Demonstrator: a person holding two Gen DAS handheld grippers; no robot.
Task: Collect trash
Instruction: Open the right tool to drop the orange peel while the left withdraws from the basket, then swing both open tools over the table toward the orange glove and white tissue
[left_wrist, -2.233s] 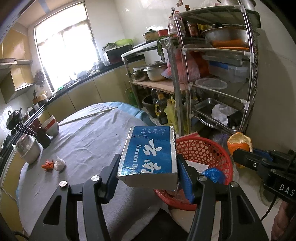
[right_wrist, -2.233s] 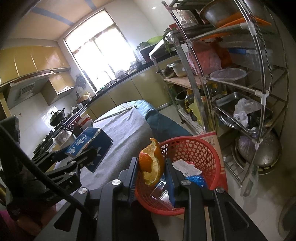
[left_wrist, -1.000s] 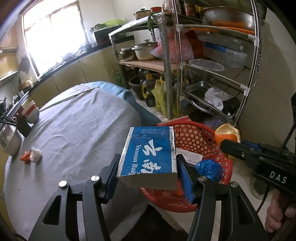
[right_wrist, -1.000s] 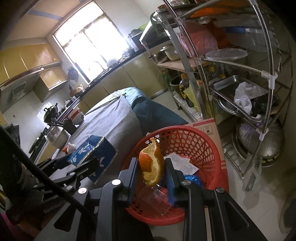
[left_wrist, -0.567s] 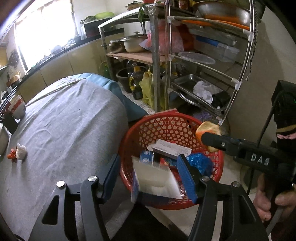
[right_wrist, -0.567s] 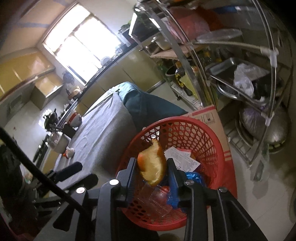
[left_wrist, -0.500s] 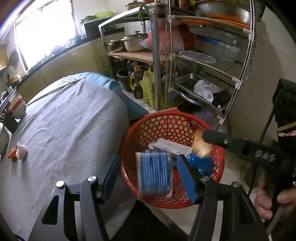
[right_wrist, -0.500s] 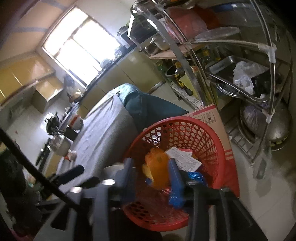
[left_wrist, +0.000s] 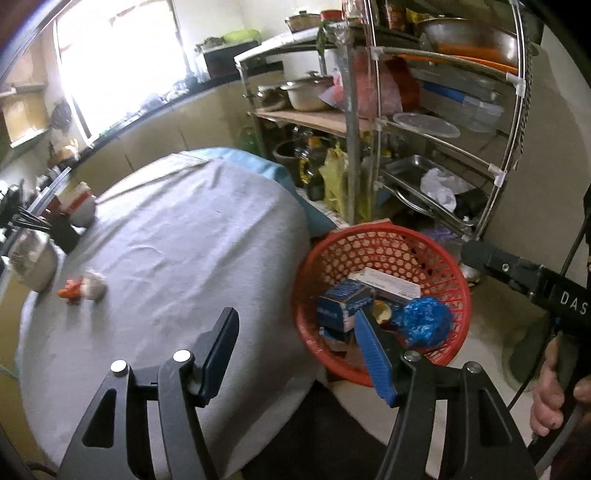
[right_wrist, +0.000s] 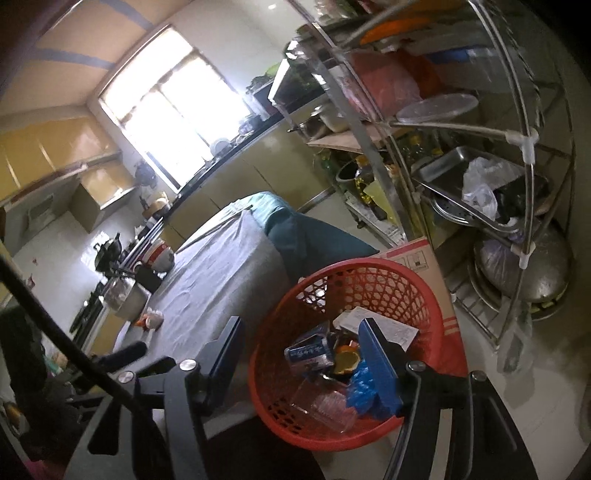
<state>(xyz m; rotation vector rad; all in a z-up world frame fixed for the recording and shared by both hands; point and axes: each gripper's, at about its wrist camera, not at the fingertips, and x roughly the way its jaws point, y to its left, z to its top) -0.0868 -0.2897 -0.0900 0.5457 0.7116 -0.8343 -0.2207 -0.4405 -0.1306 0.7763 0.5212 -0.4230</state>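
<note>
With both sets of jaws spread wide and empty, the left gripper (left_wrist: 295, 332) and right gripper (right_wrist: 299, 341) hang by the red basket (left_wrist: 384, 236), where the blue carton (left_wrist: 343, 301) and orange peel (right_wrist: 345, 358) lie. Judging by this, the drop is done; next, reach for the scraps (left_wrist: 83, 288) on the worktop (left_wrist: 184, 229) at ten o'clock.

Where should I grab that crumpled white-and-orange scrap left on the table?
Grip the crumpled scrap across its narrow middle, coming down from above with the left gripper, which is open. It lies low and loose on the grey tablecloth, apart from the bowls, so a top approach looks clearest.
</note>
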